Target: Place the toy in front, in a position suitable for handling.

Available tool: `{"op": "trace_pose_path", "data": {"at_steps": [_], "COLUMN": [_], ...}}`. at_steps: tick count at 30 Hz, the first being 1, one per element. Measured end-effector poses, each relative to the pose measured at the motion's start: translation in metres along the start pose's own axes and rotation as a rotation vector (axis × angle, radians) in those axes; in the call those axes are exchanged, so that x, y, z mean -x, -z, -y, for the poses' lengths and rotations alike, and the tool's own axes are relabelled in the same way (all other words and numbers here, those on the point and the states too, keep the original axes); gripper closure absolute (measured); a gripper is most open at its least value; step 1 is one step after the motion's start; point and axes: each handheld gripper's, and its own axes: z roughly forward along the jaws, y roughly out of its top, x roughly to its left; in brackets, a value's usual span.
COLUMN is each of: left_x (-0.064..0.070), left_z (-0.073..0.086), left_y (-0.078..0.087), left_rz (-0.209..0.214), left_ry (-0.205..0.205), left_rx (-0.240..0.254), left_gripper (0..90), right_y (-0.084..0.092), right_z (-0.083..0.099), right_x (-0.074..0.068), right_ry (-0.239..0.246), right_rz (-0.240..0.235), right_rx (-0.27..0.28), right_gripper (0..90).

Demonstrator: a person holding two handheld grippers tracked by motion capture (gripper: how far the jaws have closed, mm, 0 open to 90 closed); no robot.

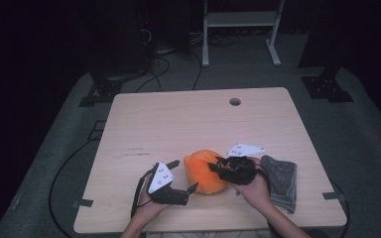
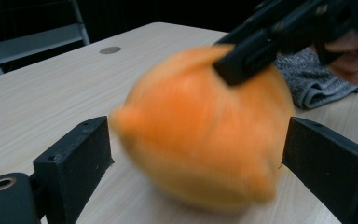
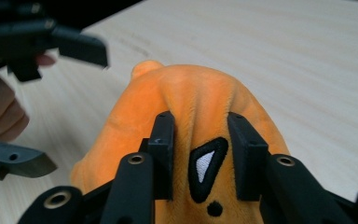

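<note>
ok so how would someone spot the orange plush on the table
On the wooden table, look near the front edge, between the two grippers. The orange plush sits there, with the right gripper pinching a fold of it, and a grey cloth just beyond. It is the one bright, rounded, fuzzy thing there.

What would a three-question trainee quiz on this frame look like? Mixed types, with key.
1. True or false: the right gripper pinches a fold of the soft orange plush toy.
2. What lies right of the toy? A) a red mug B) a crumpled grey knit cloth C) a book
3. Fill in: the left gripper has its jaws standing ____ either side of the toy.

Key: 1 true; 2 B; 3 open
</note>
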Motion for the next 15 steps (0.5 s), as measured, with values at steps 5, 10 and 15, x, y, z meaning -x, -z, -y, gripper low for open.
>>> {"op": "trace_pose_path", "data": {"at_steps": [5,10,15], "left_x": [0.007,0.014,0.012], "left_z": [0.001,0.0,0.002], "left_y": [-0.021,-0.025,-0.028], "left_rz": [-0.013,0.006,-0.015], "left_ry": [-0.054,-0.09,-0.081], "left_rx": [-0.063,-0.058,-0.091], "left_gripper": [11.2,12.2,12.5], "right_y": [-0.001,0.018,0.037], "right_z": [0.005,0.008,0.012], "right_x": [-0.002,0.011,0.026], "right_ry": [0.009,-0.02,-0.073], "right_rz": [-0.036,-0.079,-0.117], "right_rx": [0.014,0.046,0.093], "right_gripper": [50.3,42.5,40.8]}}
